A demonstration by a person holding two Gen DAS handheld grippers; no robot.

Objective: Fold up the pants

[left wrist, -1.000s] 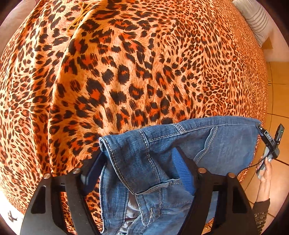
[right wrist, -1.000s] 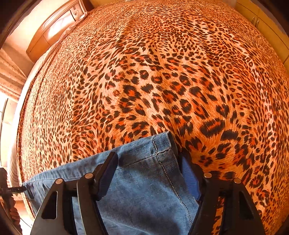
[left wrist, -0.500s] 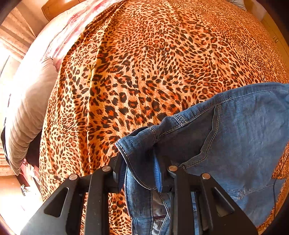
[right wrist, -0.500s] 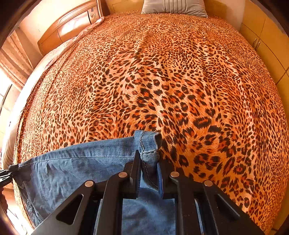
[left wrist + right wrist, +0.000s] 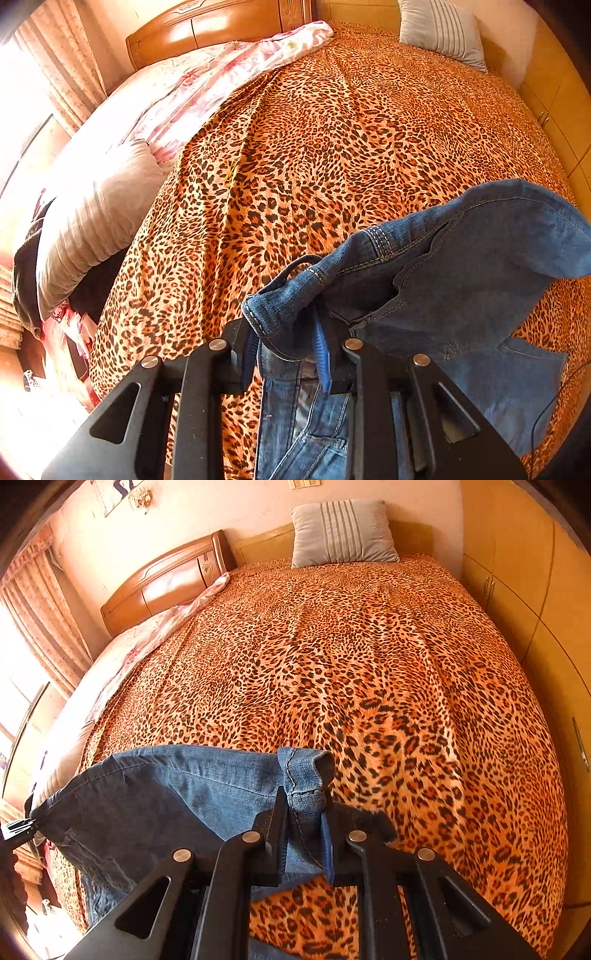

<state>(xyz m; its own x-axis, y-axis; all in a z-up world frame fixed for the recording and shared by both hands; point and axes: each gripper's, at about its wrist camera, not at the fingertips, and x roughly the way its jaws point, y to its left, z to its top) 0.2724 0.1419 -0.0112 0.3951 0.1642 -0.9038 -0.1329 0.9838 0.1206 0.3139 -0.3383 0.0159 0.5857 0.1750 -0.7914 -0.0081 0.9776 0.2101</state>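
Blue denim pants [image 5: 461,295] hang lifted above a bed with a leopard-print cover [image 5: 332,147]. My left gripper [image 5: 288,332] is shut on the waistband corner, with the fly and pocket hanging below it. My right gripper [image 5: 304,808] is shut on the hem end of a leg [image 5: 303,771]. The denim [image 5: 166,805] stretches from there to the left, towards the other gripper's tip [image 5: 16,830] at the view's left edge. The lower part of the pants is hidden behind the gripper bodies.
A grey striped pillow [image 5: 341,531] leans at the bed's far end. A wooden headboard [image 5: 166,579], a pink floral quilt [image 5: 207,81] and a grey pillow [image 5: 88,221] lie on the left. Yellow wardrobe doors [image 5: 524,583] run along the right side.
Both grippers closed on the pants and lifted them off the bed. The views tilted up, bringing the headboard, pillows and wall into sight.
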